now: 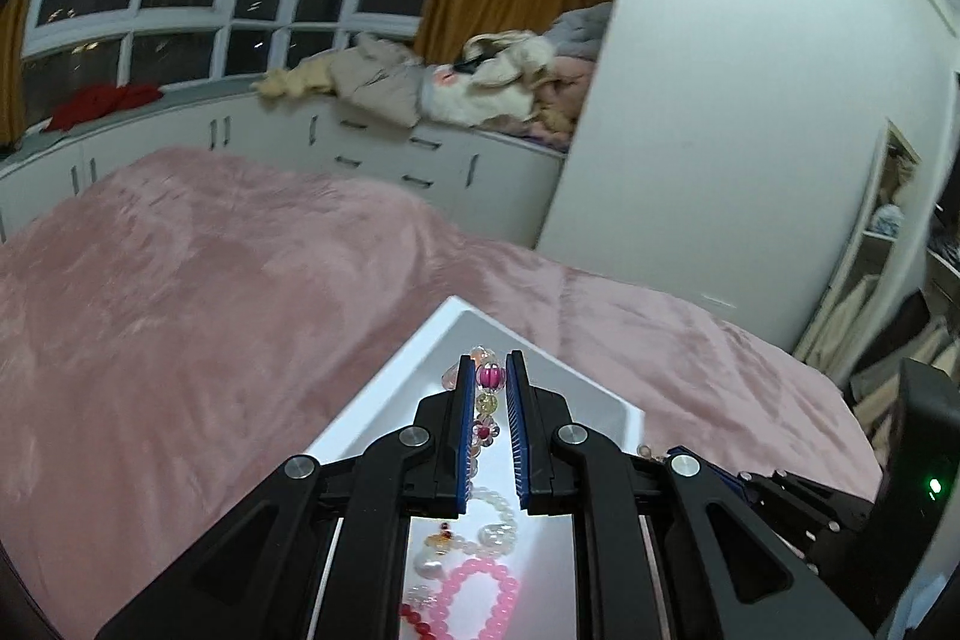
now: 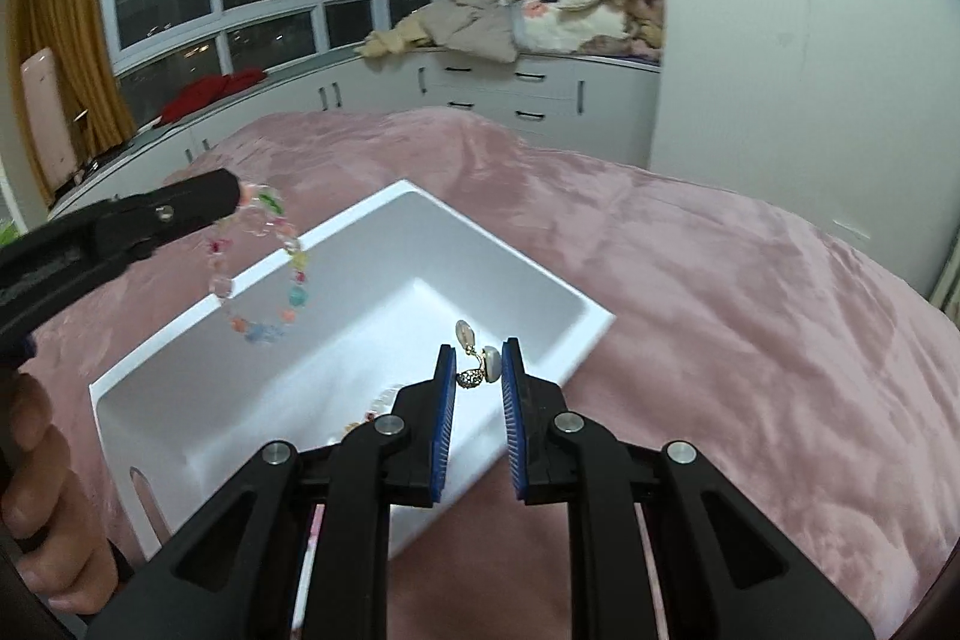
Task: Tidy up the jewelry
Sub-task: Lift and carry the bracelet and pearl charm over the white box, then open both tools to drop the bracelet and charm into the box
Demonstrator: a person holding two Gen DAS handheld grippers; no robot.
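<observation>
A white rectangular tray (image 2: 528, 280) lies on the pink bedspread; its rim also shows in the left wrist view (image 1: 420, 340). My left gripper (image 1: 490, 370) is shut on a colourful beaded bracelet (image 1: 489, 377) and holds it above the tray. The right wrist view shows the bracelet (image 2: 288, 280) dangling from the left gripper's tip over the tray's left rim. My right gripper (image 2: 478, 358) is shut on a gold and pearl earring (image 2: 480, 364) above the tray's right end. A pink bead bracelet (image 1: 480, 598) and a pearl bracelet (image 1: 498, 520) lie in the tray under the left gripper.
The pink bedspread (image 2: 750, 310) surrounds the tray. White drawers (image 2: 516, 94) with piled clothes (image 2: 540, 16) run under the window behind the bed. A white wardrobe (image 2: 810, 40) stands at the right. My hand (image 2: 42, 490) shows at the lower left.
</observation>
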